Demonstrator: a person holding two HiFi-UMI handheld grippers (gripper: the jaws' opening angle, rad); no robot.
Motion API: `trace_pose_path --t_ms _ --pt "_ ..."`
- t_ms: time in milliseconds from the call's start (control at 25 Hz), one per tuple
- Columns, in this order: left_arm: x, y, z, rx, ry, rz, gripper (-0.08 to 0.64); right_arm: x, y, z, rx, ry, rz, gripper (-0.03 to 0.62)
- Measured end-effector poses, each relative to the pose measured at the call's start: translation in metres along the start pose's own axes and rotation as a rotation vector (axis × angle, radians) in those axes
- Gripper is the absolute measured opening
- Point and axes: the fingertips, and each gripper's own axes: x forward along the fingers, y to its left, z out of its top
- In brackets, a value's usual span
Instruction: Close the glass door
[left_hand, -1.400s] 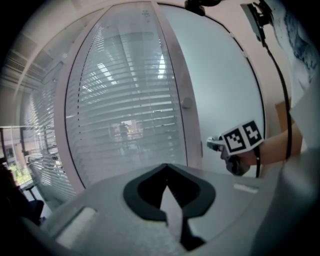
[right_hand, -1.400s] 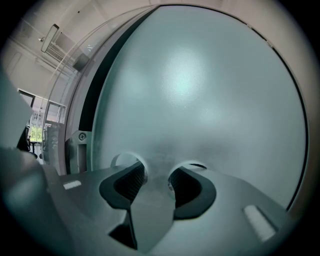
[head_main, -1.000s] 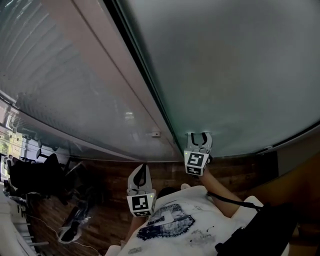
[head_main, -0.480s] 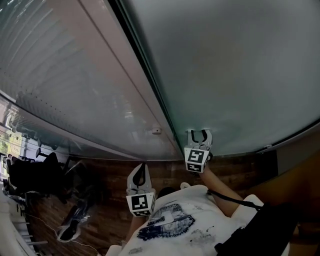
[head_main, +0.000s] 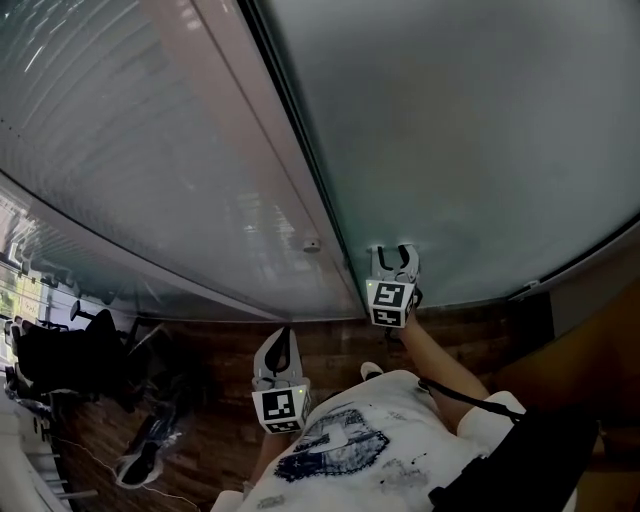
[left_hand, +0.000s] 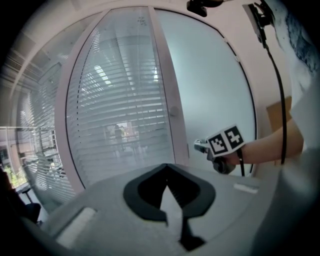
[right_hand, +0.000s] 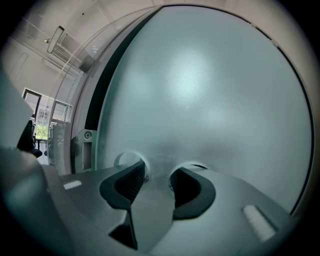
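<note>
The frosted glass door (head_main: 450, 140) fills the right of the head view, its dark edge running along the pale door frame (head_main: 250, 150). My right gripper (head_main: 393, 262) stands open with its tips against the glass near that edge. In the right gripper view the open jaws (right_hand: 159, 172) face the frosted glass door (right_hand: 210, 90), and a round ring (right_hand: 125, 159) in the pane shows by the left jaw. Nothing lies between the pads. My left gripper (head_main: 282, 345) hangs lower, away from the door, and is shut and empty (left_hand: 167, 170). The left gripper view also shows the right gripper (left_hand: 200, 146) at the door.
A small latch piece (head_main: 312, 243) sits on the frame, and a metal plate with a screw (right_hand: 87, 135) shows beside the door edge. A glazed panel with blinds (head_main: 120, 150) lies left of the frame. Office chairs (head_main: 70, 355) stand on the wooden floor (head_main: 200, 370) at lower left.
The door, frame and right gripper sit slightly higher in the head view. The right gripper's tips stay at the same spot on the glass. Neither gripper's jaws have changed.
</note>
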Motion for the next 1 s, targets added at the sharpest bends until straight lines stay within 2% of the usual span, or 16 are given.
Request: trace_pose_path --t_ms 160,320,480,640,760,1000 --pt "-0.017 -0.001 -0.001 -0.005 -0.006 -0.017 0.003 -0.002 0.004 -0.001 0.003 -0.053 0.057 0.17" --pt "-0.044 0.003 -0.013 -0.011 0.007 -0.021 0.002 -0.007 0.005 -0.003 0.015 0.032 0.127 0.172" --pt "-0.079 0.006 -0.028 -0.046 0.022 -0.001 0.003 -0.033 -0.004 -0.004 -0.001 0.064 0.093 0.159" --pt "-0.108 -0.001 -0.041 -0.071 0.014 0.012 0.003 -0.075 -0.014 0.003 0.004 0.043 0.081 0.081" --pt "-0.121 0.003 -0.043 -0.078 -0.004 0.009 0.003 -0.105 -0.008 0.014 -0.014 0.012 0.086 0.047" --pt "-0.153 -0.007 -0.043 -0.075 -0.044 -0.019 0.003 -0.181 -0.005 0.026 -0.021 -0.026 0.083 0.044"
